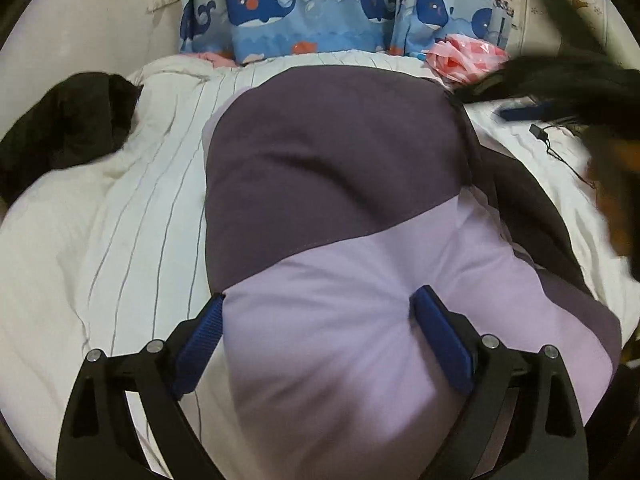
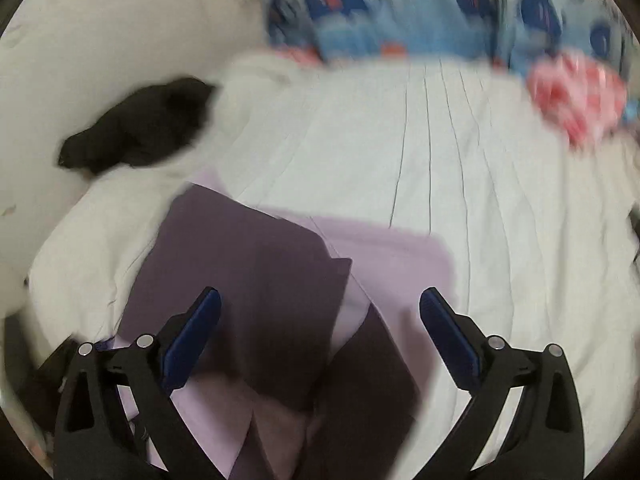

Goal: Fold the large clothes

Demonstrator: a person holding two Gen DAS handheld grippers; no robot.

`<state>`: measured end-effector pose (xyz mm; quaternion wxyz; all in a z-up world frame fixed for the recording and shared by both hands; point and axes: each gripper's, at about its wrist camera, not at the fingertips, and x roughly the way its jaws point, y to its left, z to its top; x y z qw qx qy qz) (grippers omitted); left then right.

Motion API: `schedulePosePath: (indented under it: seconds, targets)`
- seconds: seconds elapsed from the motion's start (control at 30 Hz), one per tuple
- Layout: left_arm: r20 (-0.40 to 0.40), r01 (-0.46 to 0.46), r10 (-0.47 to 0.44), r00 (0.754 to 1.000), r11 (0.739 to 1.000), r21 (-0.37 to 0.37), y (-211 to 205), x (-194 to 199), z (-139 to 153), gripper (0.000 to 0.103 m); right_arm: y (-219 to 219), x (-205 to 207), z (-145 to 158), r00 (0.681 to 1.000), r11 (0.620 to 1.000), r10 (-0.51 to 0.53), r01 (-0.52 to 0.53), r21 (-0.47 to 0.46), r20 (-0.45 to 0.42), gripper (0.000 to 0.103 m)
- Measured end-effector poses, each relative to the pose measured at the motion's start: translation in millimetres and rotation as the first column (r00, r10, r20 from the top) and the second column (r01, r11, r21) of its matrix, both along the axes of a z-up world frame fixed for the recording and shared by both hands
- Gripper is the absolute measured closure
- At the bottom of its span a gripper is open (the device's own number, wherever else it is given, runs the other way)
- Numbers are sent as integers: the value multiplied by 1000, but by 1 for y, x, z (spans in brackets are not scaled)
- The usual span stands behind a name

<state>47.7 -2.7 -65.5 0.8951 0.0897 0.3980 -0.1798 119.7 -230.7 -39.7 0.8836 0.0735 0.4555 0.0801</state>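
Observation:
A large garment in dark purple and pale lilac panels [image 1: 332, 184] lies on the striped white bed cover [image 1: 152, 216]. In the left wrist view my left gripper [image 1: 318, 330] is open, with the lilac part bulging up between its blue pads, close to the camera. In the right wrist view the garment [image 2: 256, 264] lies partly folded, dark panel over lilac. My right gripper [image 2: 320, 328] is open and empty, hovering above the garment's near part. That view is blurred by motion.
A black garment [image 1: 68, 128] lies at the bed's left side, also in the right wrist view [image 2: 140, 124]. Whale-print pillows [image 1: 304, 12] and a pink-red bundle [image 1: 464, 58] sit at the headboard. A dark blurred shape [image 1: 560, 88] and a cable are at right.

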Motion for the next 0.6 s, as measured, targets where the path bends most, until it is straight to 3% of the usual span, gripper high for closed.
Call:
schedulePosePath:
  seconds: [0.07, 0.1, 0.17, 0.27, 0.37, 0.43, 0.5, 0.53, 0.6]
  targets:
    - [-3, 18, -19, 1000, 999, -31, 3, 2, -2, 13, -19, 2, -56, 997, 993, -79, 78, 92, 4, 7]
    - [-4, 37, -38, 999, 998, -50, 2, 3, -1, 13, -30, -10, -67, 990, 981, -135, 128, 145, 35, 7]
    - [19, 88, -87, 996, 996, -18, -8, -1, -5, 11, -43, -28, -74, 974, 968, -216, 203, 148, 75, 7]
    - [36, 94, -94, 995, 996, -1, -10, -6, -9, 11, -48, -10, -76, 990, 980, -141, 140, 142, -4, 7]
    - [-11, 92, -93, 996, 995, -39, 3, -1, -5, 11, -58, 0, -42, 996, 989, -85, 89, 115, -40, 7]
    - [-29, 86, -88, 996, 994, -73, 14, -6, 8, 11, -64, -33, -6, 998, 993, -46, 42, 107, 44, 7]
    - [4, 108, -108, 994, 992, -67, 18, -16, 18, 11, -48, -85, 13, 996, 998, -1, -4, 58, 92, 7]
    - [12, 122, -121, 993, 991, -48, 16, -21, 18, 11, -45, -108, 11, 996, 999, 25, -27, 19, 83, 7]
    - [4, 122, -122, 993, 992, -36, 13, -21, 11, 11, -35, -138, -29, 999, 991, 46, -49, -124, -26, 7]
